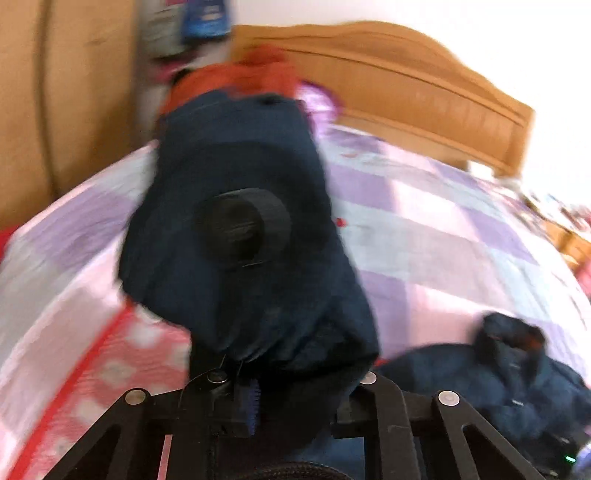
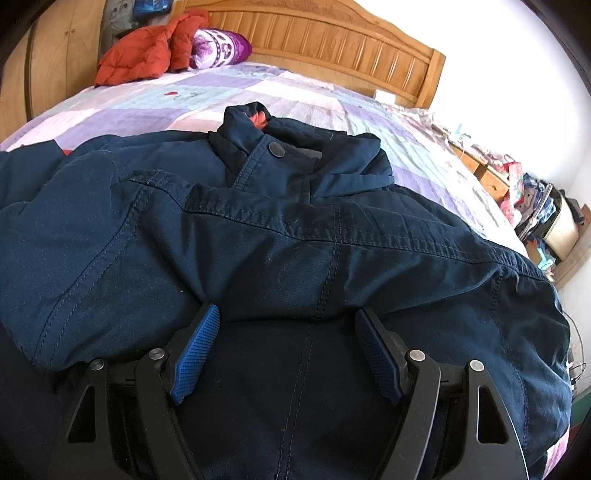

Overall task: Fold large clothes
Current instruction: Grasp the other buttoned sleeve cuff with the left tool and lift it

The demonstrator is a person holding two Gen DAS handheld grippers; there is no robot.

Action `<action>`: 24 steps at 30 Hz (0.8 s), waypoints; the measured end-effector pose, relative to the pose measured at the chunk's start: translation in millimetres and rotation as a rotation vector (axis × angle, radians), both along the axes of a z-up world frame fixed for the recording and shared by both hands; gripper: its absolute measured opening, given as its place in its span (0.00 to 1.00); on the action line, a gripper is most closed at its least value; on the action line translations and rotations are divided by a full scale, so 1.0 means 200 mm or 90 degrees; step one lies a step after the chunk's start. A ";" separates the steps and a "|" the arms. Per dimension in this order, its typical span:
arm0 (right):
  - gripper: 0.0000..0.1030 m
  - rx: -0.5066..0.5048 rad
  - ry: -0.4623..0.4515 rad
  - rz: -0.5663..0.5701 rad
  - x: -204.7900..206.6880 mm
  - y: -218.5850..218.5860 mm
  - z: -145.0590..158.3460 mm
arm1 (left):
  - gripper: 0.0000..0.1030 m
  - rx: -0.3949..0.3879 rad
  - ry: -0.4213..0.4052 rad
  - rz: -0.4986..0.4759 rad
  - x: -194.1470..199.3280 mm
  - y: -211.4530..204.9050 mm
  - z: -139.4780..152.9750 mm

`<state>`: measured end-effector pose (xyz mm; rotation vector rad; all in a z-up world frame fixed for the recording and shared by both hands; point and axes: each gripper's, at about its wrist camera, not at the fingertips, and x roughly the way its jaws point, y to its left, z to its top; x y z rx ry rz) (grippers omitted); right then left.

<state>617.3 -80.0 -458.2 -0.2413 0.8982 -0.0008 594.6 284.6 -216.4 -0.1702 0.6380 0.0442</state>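
Folding judged to be at an early stage. Large navy-blue cotton jacket (image 2: 295,236) is seen spread over the near part of the bed with the lilac, pink and pale-blue patchwork quilt (image 2: 177,96), filling the centre and lower half of the right wrist view; collar and dark snap button lie at upper centre of that frame, and the body is rumpled, not squared.

Right tongs (image 2: 286,332) are seen at lower centre, jaws held apart, blue ribbed pads (image 2: 195,354) resting on or just above the jacket cloth with nothing pinched between them.

Left tongs (image 1: 255,391) are clamped together on a part of the jacket, likely a sleeve; this dark sleeve-like fold (image 1: 236,236) is raised and hangs up the centre of the blurred left wrist view, a round black fitting showing on it. The rest of the jacket is visible at lower right of that frame.

Done so far, by judgement: one portion taken up for a first fold. Left: laying it across the body, the other side, then halving.

Orange padded coat (image 2: 136,55) and purple patterned pillow (image 2: 221,46) are noted at upper left by the wooden headboard (image 2: 332,33), well apart from the jacket.
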 end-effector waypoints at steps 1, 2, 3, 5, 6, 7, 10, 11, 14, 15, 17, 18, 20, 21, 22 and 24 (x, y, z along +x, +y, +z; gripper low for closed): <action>0.77 0.004 0.010 0.002 0.01 0.00 0.01 | 0.18 0.000 -0.001 -0.020 0.02 -0.10 0.01; 0.77 0.007 0.019 0.006 0.02 -0.01 0.03 | 0.17 0.005 0.000 -0.042 0.03 -0.22 0.01; 0.77 0.011 0.032 0.012 0.02 -0.02 0.06 | 0.17 0.012 0.000 -0.065 0.03 -0.35 0.01; 0.77 0.025 0.023 0.014 0.00 -0.05 0.14 | 0.16 0.015 0.008 -0.105 0.04 -0.56 -0.01; 0.77 0.036 0.004 0.018 -0.03 -0.09 0.20 | 0.16 0.019 0.011 -0.128 0.04 -0.69 -0.02; 0.77 0.041 -0.021 0.024 -0.08 -0.14 0.26 | 0.15 0.022 0.015 -0.148 0.03 -0.79 -0.04; 0.77 0.041 -0.039 0.020 -0.16 -0.31 0.37 | 0.15 0.029 0.029 -0.214 0.01 -1.12 -0.11; 0.77 0.041 -0.039 0.017 -0.18 -0.35 0.38 | 0.15 0.033 0.032 -0.228 0.00 -1.21 -0.13; 0.77 0.036 -0.029 -0.003 -0.25 -0.57 0.40 | 0.15 0.028 0.049 -0.264 -0.01 -1.48 -0.21; 0.77 0.035 -0.023 -0.013 -0.28 -0.65 0.40 | 0.15 0.027 0.056 -0.277 -0.02 -1.58 -0.25; 0.77 0.029 -0.014 -0.029 -0.33 -0.77 0.38 | 0.15 0.036 0.072 -0.295 -0.05 -1.73 -0.33; 0.77 0.028 -0.011 -0.036 -0.35 -0.82 0.38 | 0.15 0.046 0.083 -0.304 -0.07 -1.82 -0.38; 0.77 0.029 -0.004 -0.054 -0.41 -0.93 0.37 | 0.15 0.067 0.096 -0.309 -0.10 -1.92 -0.47; 0.77 0.034 -0.001 -0.063 -0.43 -0.98 0.36 | 0.15 0.077 0.101 -0.312 -0.12 -1.96 -0.51; 0.77 0.041 -0.001 -0.070 -0.46 -1.02 0.36 | 0.15 0.090 0.105 -0.311 -0.14 -1.99 -0.56; 0.77 0.048 -0.004 -0.077 -0.51 -1.07 0.36 | 0.15 0.122 0.104 -0.310 -0.17 -2.04 -0.61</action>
